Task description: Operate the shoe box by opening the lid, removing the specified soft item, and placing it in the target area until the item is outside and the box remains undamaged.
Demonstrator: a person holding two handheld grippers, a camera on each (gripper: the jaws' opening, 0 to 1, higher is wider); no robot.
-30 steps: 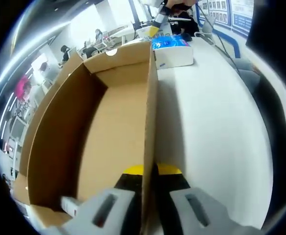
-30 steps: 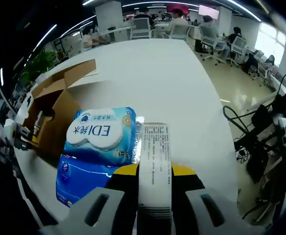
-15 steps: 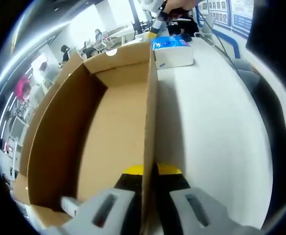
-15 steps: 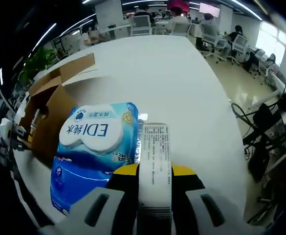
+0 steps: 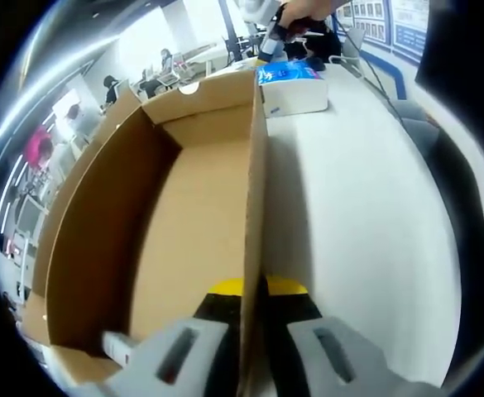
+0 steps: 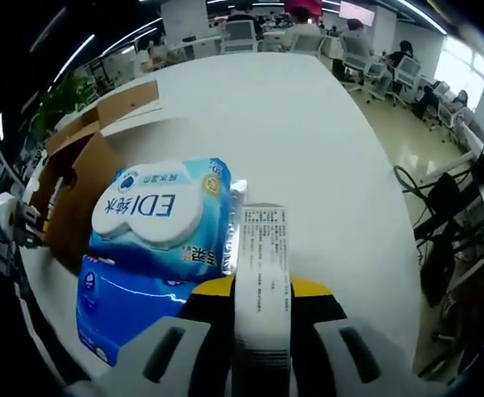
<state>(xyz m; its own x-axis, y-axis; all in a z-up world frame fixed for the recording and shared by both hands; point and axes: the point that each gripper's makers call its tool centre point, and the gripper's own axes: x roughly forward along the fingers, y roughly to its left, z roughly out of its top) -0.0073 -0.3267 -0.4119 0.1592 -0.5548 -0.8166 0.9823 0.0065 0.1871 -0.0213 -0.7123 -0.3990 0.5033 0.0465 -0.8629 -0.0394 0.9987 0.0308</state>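
Pinching the brown cardboard shoe box [image 5: 184,240] wall, left gripper [image 5: 254,351] risks creasing it; right gripper [image 6: 258,351], clamped on the blue-white soft tissue pack [image 6: 150,240], could tear its flap.

Bright open office, white table [image 6: 308,141], chairs [image 6: 237,37]

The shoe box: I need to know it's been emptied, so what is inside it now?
Inside the shoe box, bare cardboard floor and walls show. The near corner is covered by the left gripper, clamped on the wall.
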